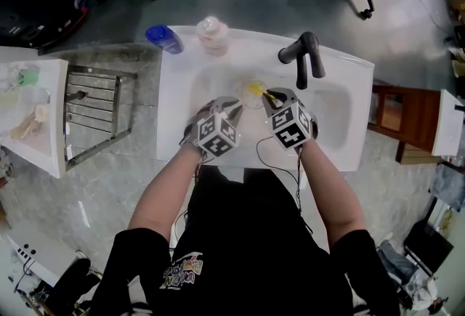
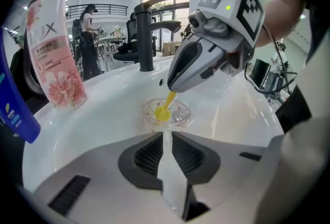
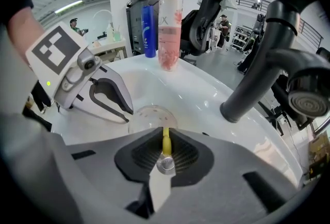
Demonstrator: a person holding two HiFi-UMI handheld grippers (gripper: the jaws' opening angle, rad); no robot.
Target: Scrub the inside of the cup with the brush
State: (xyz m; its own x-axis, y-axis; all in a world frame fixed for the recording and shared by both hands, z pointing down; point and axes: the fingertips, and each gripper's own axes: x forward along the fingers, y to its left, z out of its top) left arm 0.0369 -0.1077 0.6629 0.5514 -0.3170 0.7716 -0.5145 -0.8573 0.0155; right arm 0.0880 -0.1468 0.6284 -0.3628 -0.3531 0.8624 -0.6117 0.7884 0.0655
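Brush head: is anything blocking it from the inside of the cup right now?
Nothing visible does. The yellow brush, held in the right gripper, has its head inside the clear cup, whose rim the left gripper pinches in the sink.

A cup [image 1: 253,94] sat in the sink [image 1: 341,126]. A brush [image 2: 163,112] reached down into the cup from the right gripper [image 3: 165,135], just right of the cup. The left gripper [image 2: 166,138] met the cup's near left side. Behind and right of the cup rose the tap [image 1: 304,57]. Behind and left of the cup, on the sink's rim, sat a bottle [image 1: 213,35], with a second bottle [image 1: 163,38] farther left. Well left of the cup, off the sink, lay a rack [image 1: 94,115].
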